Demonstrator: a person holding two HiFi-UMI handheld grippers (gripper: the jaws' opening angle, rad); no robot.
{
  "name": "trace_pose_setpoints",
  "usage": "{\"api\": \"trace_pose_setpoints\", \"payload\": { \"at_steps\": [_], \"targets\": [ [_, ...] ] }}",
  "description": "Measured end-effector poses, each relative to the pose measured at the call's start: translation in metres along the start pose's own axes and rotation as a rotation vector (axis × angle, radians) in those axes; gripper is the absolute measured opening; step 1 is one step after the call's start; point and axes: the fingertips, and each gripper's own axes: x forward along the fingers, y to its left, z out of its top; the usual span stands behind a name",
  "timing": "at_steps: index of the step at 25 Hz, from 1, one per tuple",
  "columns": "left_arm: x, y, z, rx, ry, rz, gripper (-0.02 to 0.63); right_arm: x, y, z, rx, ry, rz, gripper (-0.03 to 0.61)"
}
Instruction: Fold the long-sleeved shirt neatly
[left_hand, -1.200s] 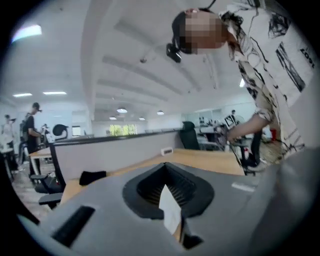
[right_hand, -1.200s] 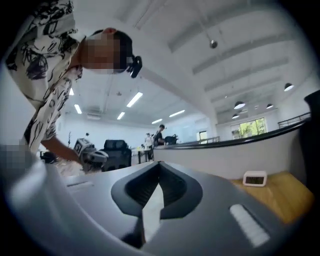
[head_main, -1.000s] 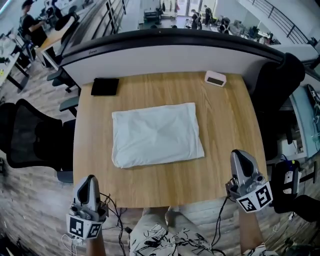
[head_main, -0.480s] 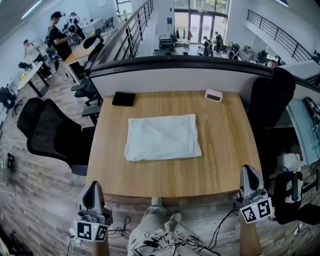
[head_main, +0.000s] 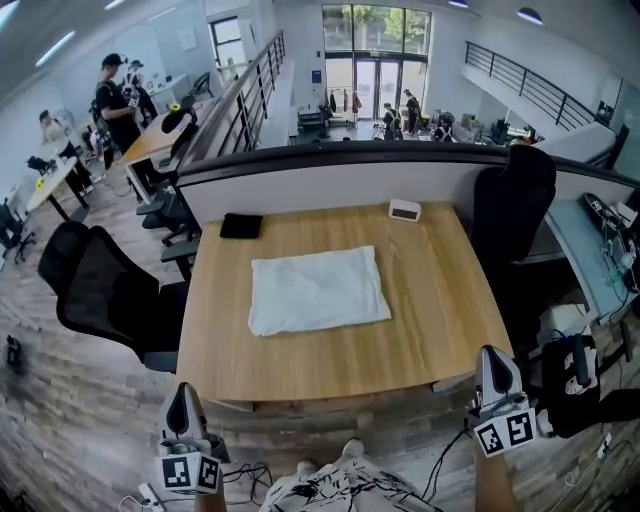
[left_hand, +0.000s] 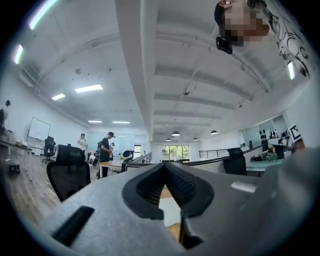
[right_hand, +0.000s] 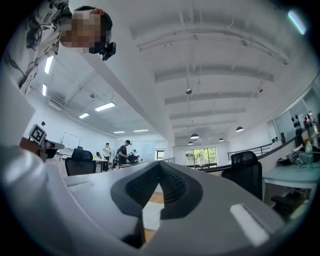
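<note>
Folded white shirt lies mid-table, and both grippers are clenched on nothing.

The head view shows the shirt as a tidy rectangle on the wooden table, well apart from the left gripper and right gripper, both held off the near edge. Each gripper view catches only a sliver of white cloth and wood beneath its pressed-together jaws, with ceiling lights overhead.

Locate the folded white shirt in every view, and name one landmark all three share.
Head view: the folded white shirt lies in the middle of the wooden table.
Left gripper view: a white patch low centre, under the shut left tool.
Right gripper view: a white patch low centre, under the shut right tool.
Shared landmark: the far glass doors.
</note>
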Motion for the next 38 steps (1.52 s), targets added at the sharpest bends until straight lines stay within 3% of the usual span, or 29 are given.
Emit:
{"api": "trace_pose_setpoints", "payload": {
  "at_steps": [7,16,38],
  "targets": [
    [-0.023,0.004,0.001,0.074,-0.008,-0.063,0.003,-0.025,0.034,0.004,-0.035,0.011,-0.020,0.009],
    [-0.018,0.012,-0.006,0.053,-0.019,-0.083,0.003,-0.026,0.049,-0.005,-0.021,0.025,-0.057,0.009],
    [0.012,0.009,0.007,0.076,-0.052,-0.080,0.003,0.033,0.062,-0.006,-0.053,0.030,0.016,0.009]
  ]
}}
